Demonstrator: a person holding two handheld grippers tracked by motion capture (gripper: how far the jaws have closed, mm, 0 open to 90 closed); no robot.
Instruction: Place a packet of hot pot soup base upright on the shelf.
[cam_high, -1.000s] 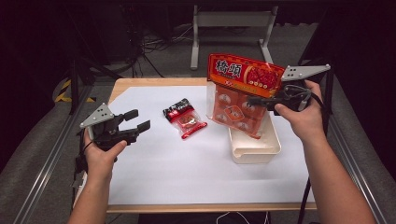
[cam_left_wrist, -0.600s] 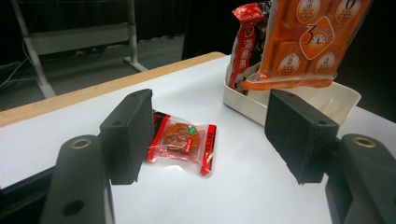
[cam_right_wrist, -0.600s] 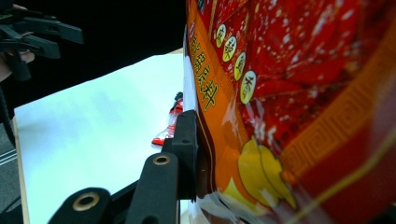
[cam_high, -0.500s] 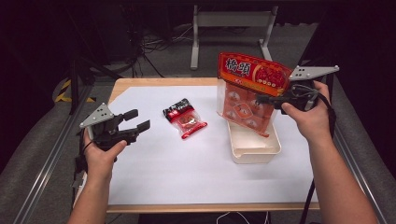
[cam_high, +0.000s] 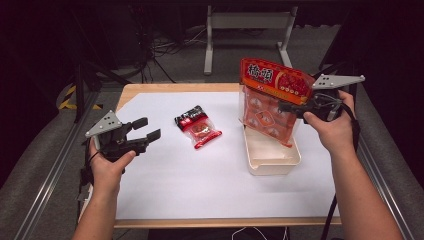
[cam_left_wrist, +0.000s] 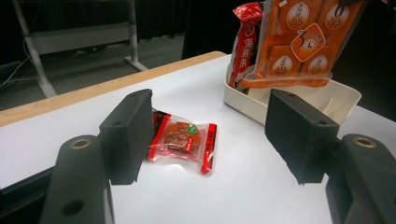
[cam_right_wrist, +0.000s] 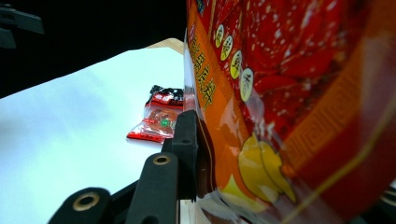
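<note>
My right gripper (cam_high: 292, 107) is shut on a large orange-red snack bag (cam_high: 270, 97), held upright over the cream tray (cam_high: 272, 161) at the table's right; the bag's lower edge hangs just inside the tray. In the right gripper view the bag (cam_right_wrist: 289, 93) is pressed against the black jaw. A small red-and-black snack packet (cam_high: 197, 125) lies flat mid-table. My left gripper (cam_high: 145, 130) hovers open at the left, pointing toward that packet (cam_left_wrist: 180, 140), with nothing between its jaws. In the left gripper view the bag (cam_left_wrist: 294, 42) hangs above the tray (cam_left_wrist: 336, 95).
White sheet (cam_high: 175, 180) covers the wooden table (cam_high: 150, 87). A metal stand (cam_high: 240, 22) and cables sit on the dark floor behind. Grey rails run along both sides of the table.
The right gripper has carried the big bag rightward and slightly down, over the tray. The left gripper and the small packet have stayed put.
</note>
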